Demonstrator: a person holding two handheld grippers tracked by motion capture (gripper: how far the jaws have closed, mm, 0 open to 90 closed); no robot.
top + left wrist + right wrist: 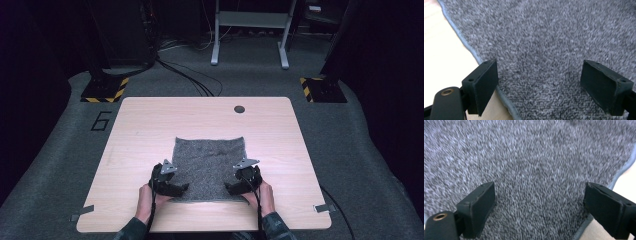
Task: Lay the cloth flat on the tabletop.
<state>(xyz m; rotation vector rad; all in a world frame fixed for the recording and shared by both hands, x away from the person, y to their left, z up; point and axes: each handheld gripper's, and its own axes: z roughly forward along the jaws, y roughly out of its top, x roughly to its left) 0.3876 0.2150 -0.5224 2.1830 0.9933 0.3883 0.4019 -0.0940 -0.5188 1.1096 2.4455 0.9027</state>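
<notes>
Both my hands enter at the bottom of the high view, each carrying a tool. Grey knitted cloth (210, 167) lies flat at the centre of the frame on the wooden tabletop (140, 125). I see the left tool (181, 188) at its lower left corner and the right tool (231, 187) at its lower right, both with jaws spread wide over the fabric, gripping nothing.
</notes>
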